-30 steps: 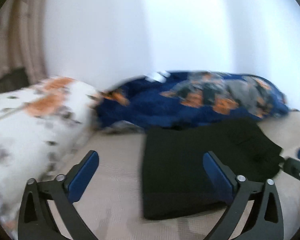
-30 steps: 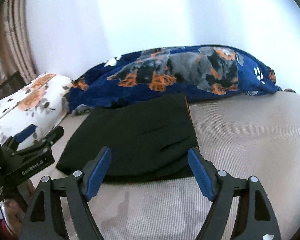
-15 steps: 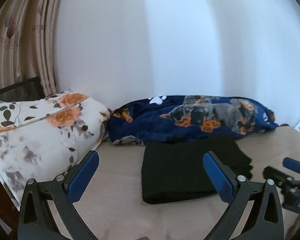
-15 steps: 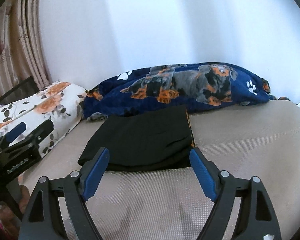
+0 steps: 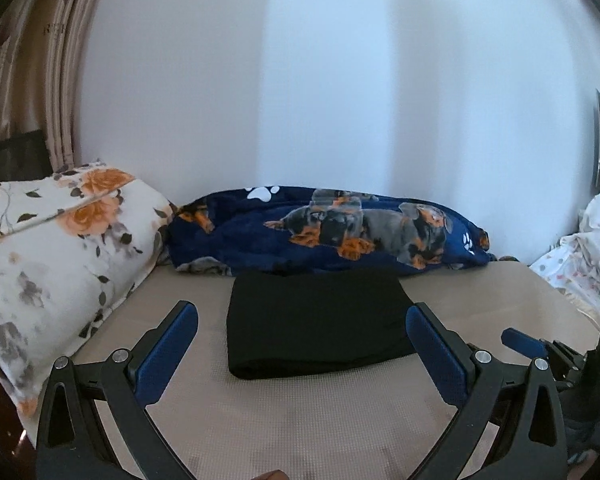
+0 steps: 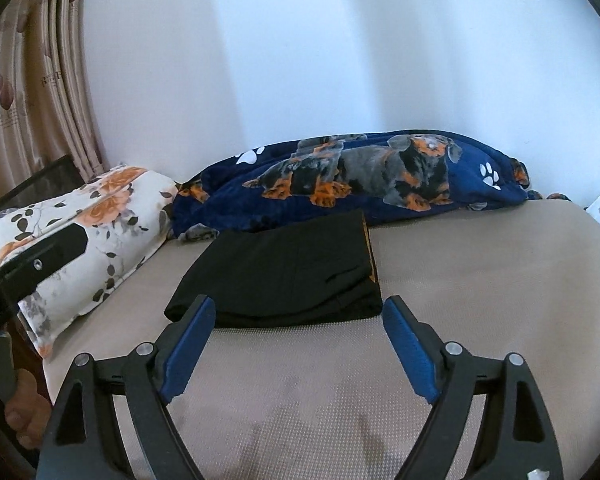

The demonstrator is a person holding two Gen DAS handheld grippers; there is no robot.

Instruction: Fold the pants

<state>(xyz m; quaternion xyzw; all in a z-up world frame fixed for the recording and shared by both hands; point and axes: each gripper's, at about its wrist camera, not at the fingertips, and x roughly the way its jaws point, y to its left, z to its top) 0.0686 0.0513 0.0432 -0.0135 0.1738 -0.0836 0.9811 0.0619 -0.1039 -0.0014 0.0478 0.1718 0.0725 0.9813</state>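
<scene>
Both tools pulled back from folded black pants [image 5: 318, 322]: left tool [image 5: 300, 344] backed off and rose, right tool [image 6: 298, 346] backed off, jaws opening wider, nothing between them.

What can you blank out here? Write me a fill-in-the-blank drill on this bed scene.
1. The folded black fabric pants lie on the ____ mattress.
2. The navy fleece blanket behind them is printed with ____.
3. The white pillow has orange ____.
4. Nothing sits between the right tool pads; its jaws are ____.

Missing: beige; dogs; flowers; opening
</scene>
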